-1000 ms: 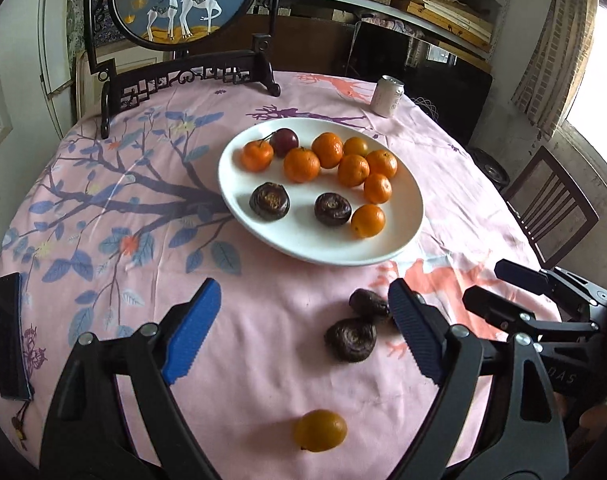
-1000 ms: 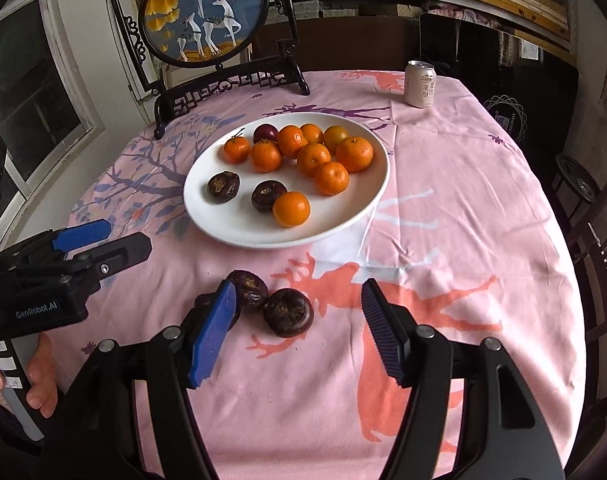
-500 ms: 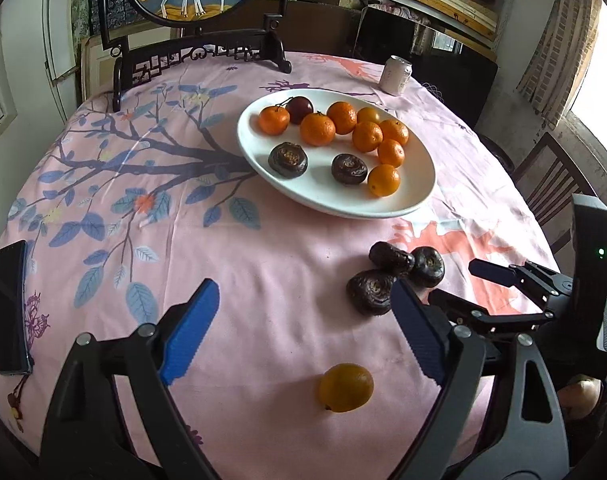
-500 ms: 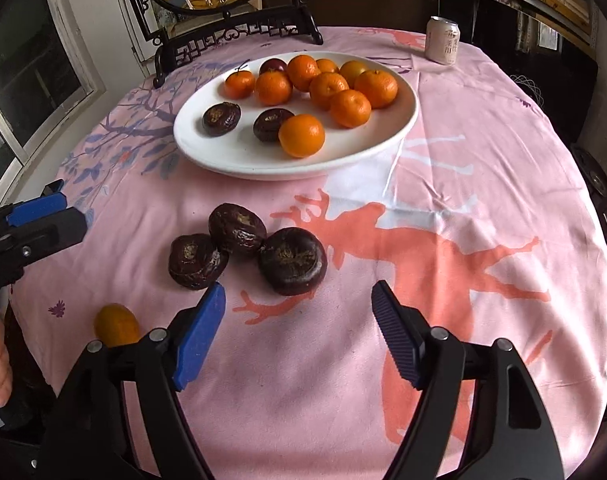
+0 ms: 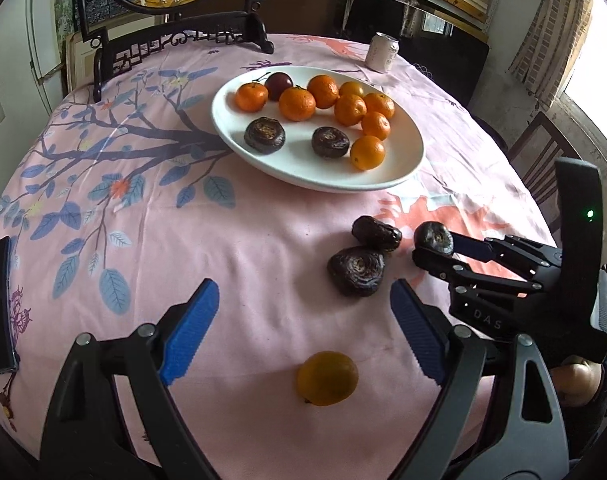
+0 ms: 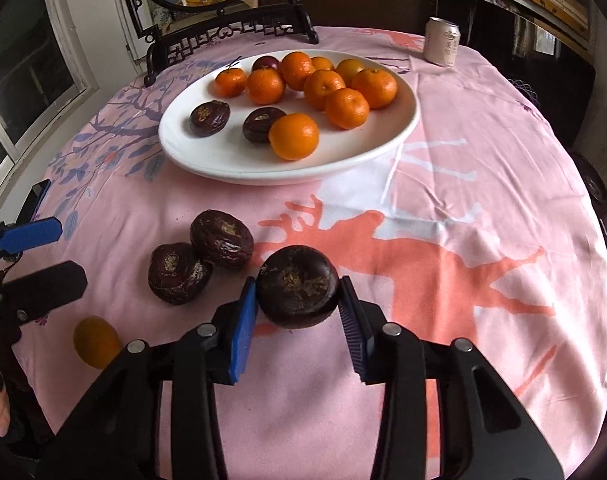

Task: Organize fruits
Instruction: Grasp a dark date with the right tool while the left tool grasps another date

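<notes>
Pink cloth (image 5: 243, 248) printed with branches and deer covers the round table in the left wrist view; a white plate (image 5: 383, 178) beyond the middle holds a row of oranges (image 5: 297, 104), one smooth purple fruit (image 5: 279, 80) at the back, and two dark wrinkled fruits (image 5: 264, 135) near its front edge; two more wrinkled fruits lie touching on the cloth, and a lone orange (image 5: 327, 378) sits just ahead of the left gripper (image 5: 303, 332), whose blue pads stand wide apart around nothing; a drink can (image 5: 382, 52) stands past the plate.

From the right wrist view, the right gripper (image 6: 299, 320) has its pads pressed to either side of a dark fruit (image 6: 297, 297) near the front of the cloth, well short of the plate (image 6: 207, 160); two wrinkled fruits (image 6: 221, 238) lie just to its left.
</notes>
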Tool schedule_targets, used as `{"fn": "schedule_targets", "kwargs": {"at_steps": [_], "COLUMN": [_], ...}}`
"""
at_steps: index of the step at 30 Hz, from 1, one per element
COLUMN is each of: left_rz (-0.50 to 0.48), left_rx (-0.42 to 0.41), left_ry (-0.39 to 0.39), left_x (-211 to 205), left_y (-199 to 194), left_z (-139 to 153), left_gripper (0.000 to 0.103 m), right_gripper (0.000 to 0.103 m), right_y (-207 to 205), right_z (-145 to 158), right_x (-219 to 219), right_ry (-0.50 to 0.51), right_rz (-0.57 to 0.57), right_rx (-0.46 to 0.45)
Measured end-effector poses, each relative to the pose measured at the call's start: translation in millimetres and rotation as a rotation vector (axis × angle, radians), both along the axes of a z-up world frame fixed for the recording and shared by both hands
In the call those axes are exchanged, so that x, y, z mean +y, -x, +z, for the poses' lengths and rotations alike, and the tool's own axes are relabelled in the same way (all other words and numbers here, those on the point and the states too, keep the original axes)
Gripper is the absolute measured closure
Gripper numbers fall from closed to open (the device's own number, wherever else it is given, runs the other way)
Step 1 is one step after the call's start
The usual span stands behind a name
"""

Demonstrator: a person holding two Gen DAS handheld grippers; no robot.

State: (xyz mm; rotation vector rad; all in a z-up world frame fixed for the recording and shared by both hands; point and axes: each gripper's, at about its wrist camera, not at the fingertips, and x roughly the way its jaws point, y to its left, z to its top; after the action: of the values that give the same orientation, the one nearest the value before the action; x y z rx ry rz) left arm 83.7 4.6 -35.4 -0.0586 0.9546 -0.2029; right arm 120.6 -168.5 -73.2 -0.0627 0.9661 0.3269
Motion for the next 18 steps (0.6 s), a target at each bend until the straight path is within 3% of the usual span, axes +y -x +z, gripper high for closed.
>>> {"fn": "schedule_targets", "kwargs": {"at_steps": [6, 18], "left_rz": [-0.049, -0.033], "left_rx": [0.046, 0.076], "left_ry": [-0.022, -0.034], "left_x": [-30, -43], "left_y": [-12, -28], "left_z": [-21, -41], "left_gripper": [0.014, 0.014], "right_gripper": [0.062, 0.062], "right_y": [19, 33], "right_z": [18, 25], "right_x": [-32, -38], "right_ry": [-0.023, -0.048], "right_rz": [-0.071, -0.072], "right_rx": [-0.031, -0.046]}}
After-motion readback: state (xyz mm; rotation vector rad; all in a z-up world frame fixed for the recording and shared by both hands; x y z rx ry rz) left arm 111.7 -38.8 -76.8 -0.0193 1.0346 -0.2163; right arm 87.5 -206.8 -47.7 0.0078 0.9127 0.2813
